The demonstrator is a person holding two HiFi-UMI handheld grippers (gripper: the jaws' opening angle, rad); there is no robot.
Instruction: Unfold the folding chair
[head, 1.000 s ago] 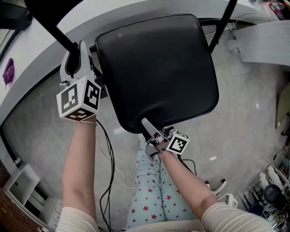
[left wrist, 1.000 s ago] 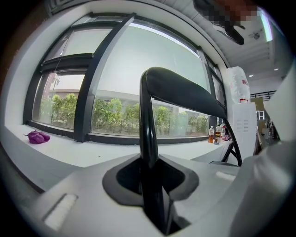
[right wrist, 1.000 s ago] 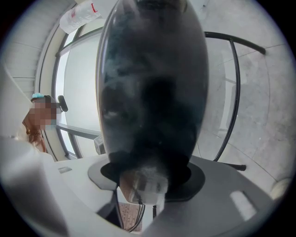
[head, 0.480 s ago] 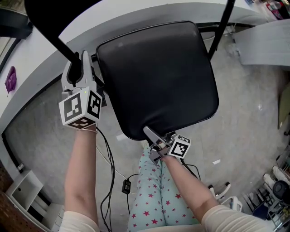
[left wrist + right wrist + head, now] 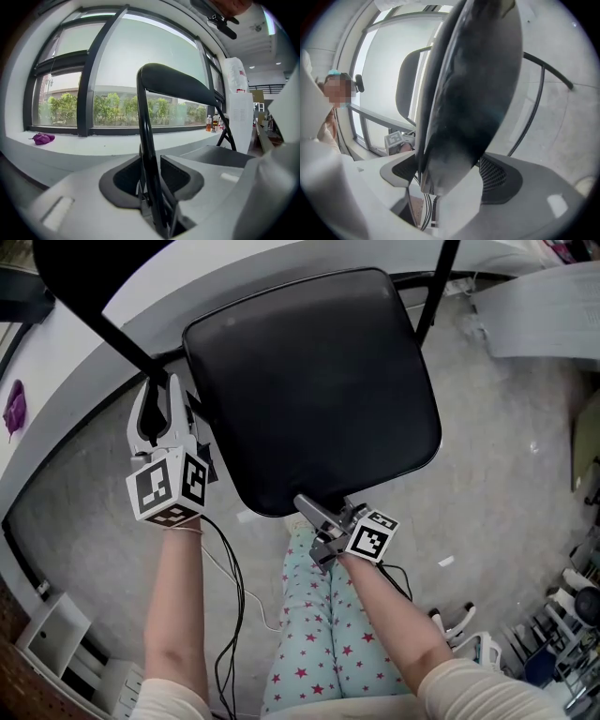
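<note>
Locate the seat (image 5: pixel 309 390) at upper centre of the head view, lying about flat with its broad face up; judge the chair as largely unfolded already.

Treat the seat's front edge as the relation that matters: straight ahead of the right gripper (image 5: pixel 305 504), up-frame from it, with the seat's longer run leading away from lower centre toward the top of the frame.

Read the right gripper's jaws as wide apart, just opened further, with the front edge between them and not pinched.

Find the left gripper (image 5: pixel 161 390) at the seat's left side, pointing up-frame. Read its jaws as narrow, with the frame tube (image 5: pixel 146 154) upright between the pads and a sliver of light on one side: a loose fit, judged not a clamp.

Take the right gripper as nearer the seat, the left as nearer the tube and the backrest (image 5: pixel 94 268) at upper left.

Judge the coming move as a straight withdrawal of the right gripper down-frame, off the edge without lifting it.

Mind the person's legs (image 5: pixel 309 634) just behind that gripper at lower centre. Note the cables (image 5: pixel 230 596) hanging below the left hand, the white window ledge (image 5: pixel 56 362) close behind the chair, and a purple object (image 5: pixel 16 404) on it, well clear.
</note>
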